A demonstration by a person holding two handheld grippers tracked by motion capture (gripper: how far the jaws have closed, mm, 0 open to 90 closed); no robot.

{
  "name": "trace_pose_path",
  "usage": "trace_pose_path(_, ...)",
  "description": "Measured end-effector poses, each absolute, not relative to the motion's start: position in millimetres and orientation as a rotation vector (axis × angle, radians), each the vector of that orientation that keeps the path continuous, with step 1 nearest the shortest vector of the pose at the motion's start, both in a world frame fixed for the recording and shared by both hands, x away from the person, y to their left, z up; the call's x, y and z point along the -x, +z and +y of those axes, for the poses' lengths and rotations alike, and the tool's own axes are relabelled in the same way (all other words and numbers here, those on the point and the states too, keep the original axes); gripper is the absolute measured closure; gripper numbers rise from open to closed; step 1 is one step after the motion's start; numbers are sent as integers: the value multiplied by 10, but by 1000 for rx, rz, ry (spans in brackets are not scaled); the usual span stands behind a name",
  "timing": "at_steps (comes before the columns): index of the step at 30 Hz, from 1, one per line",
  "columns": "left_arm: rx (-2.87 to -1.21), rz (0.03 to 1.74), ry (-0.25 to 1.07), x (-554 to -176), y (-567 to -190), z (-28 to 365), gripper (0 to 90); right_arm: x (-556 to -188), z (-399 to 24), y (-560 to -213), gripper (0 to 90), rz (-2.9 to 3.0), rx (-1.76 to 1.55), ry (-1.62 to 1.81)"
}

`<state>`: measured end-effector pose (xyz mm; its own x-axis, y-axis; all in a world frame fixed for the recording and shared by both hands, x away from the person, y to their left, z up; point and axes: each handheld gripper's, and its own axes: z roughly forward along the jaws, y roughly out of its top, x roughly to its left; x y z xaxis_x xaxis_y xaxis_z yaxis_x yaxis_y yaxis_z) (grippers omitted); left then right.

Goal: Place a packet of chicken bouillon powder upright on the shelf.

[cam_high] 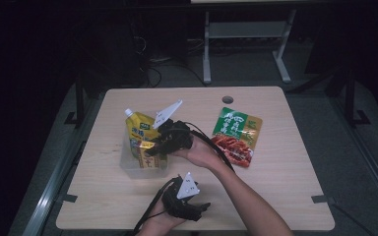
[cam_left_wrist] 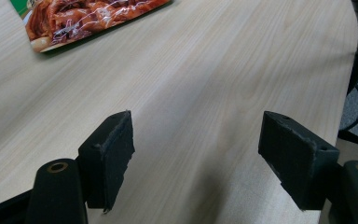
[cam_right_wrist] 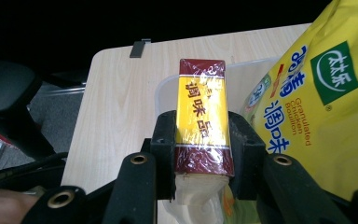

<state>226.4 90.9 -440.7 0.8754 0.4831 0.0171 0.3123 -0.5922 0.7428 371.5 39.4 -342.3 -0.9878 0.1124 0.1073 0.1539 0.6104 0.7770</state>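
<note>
Right now the right gripper (cam_right_wrist: 200,154) pinches the yellow-and-maroon box (cam_right_wrist: 201,126) over the clear bin (cam_high: 142,164) near the table's (cam_high: 275,196) left edge, beside the bouillon pouch (cam_high: 140,129) – lower it straight, w/o nudging the pouch. Left gripper (cam_left_wrist: 198,158) view adds spread, empty jaws & the snack bag (cam_left_wrist: 88,18)

A clear plastic bin (cam_high: 128,167) sat on the pale wooden table (cam_high: 285,167), left of centre. In that bin stood a yellow spouted bouillon pouch (cam_high: 139,129), with a yellow-and-maroon wrapped box (cam_high: 147,158) just before it. A green-and-red snack packet (cam_high: 237,135) lay flat on the table well to the bin's right. The right gripper (cam_high: 153,145) was over the bin, clamped on the box; the left gripper (cam_high: 201,209) lay nearer the front edge.
</note>
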Motion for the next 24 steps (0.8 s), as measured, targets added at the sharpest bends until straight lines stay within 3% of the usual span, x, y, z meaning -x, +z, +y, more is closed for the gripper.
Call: trace_pose_path(24,-2257,549,286,-2262,-4407,911,259,-3721,531,-3683,636,-2768,278,-1240)
